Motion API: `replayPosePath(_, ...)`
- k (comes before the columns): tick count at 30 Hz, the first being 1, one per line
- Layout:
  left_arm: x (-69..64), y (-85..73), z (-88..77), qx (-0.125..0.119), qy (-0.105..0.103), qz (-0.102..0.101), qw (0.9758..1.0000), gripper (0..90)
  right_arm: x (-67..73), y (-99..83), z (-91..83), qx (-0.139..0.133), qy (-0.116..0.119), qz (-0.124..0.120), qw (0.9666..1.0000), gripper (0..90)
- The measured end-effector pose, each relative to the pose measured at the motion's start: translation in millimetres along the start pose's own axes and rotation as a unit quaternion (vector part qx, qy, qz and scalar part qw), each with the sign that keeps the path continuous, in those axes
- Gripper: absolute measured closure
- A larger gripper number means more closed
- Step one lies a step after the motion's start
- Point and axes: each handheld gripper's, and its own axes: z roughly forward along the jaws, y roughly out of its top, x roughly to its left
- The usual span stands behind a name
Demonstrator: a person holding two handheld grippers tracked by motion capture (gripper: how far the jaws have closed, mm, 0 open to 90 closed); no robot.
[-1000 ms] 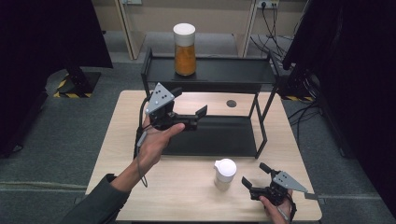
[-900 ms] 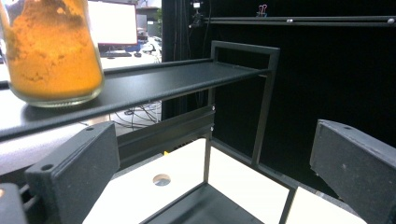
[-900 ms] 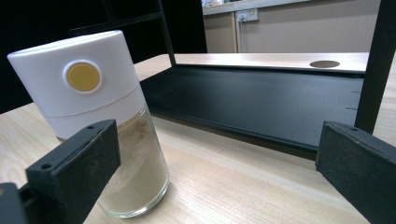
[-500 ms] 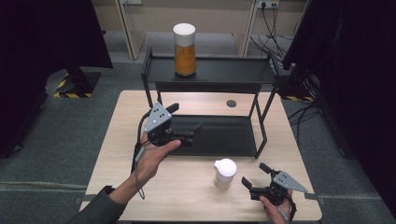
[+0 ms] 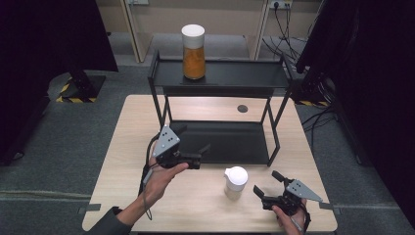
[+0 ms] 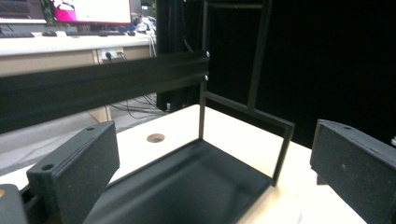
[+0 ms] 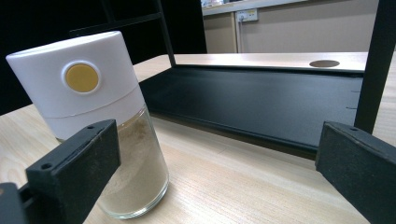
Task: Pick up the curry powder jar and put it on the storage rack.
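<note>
Near the tabletop's [image 5: 122,147] front edge, our right tongs [image 5: 268,186] (wide open, empty, like the left tongs [image 5: 195,143]) could tip the small jar [image 5: 235,182].

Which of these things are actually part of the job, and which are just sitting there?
In the job:
- small white-capped jar, beside the open right gripper
- black shelf rack, in front of the open left gripper

Just sitting there:
- tall jar of orange stuff on the rack's top shelf
- round hole in the wooden table
</note>
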Motion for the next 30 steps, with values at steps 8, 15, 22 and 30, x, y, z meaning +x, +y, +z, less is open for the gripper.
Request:
replayPosePath(8,-2.9,-21.5,-1.5,0.008,-0.004,-0.003,1.0000,0.8,0.2,0.3,0.0,0.001,0.000,-0.001,1.0000,0.3)
replayPosePath(15,-4.0,-38.2,-5.6,0.002,-0.003,-0.005,1.0000,0.8,0.1,0.2,-0.1,0.001,0.000,-0.001,1.0000,0.4)
replayPosePath(22,-9.1,-56.2,-11.1,0.005,-0.003,-0.007,1.0000,0.8,0.2,0.2,-0.2,0.000,0.000,-0.001,1.0000,0.4)
replayPosePath(30,-13.2,-72.9,-14.4,0.011,-0.010,-0.012,0.9998,0.8,0.2,0.2,-0.4,0.000,0.000,-0.001,1.0000,0.4)
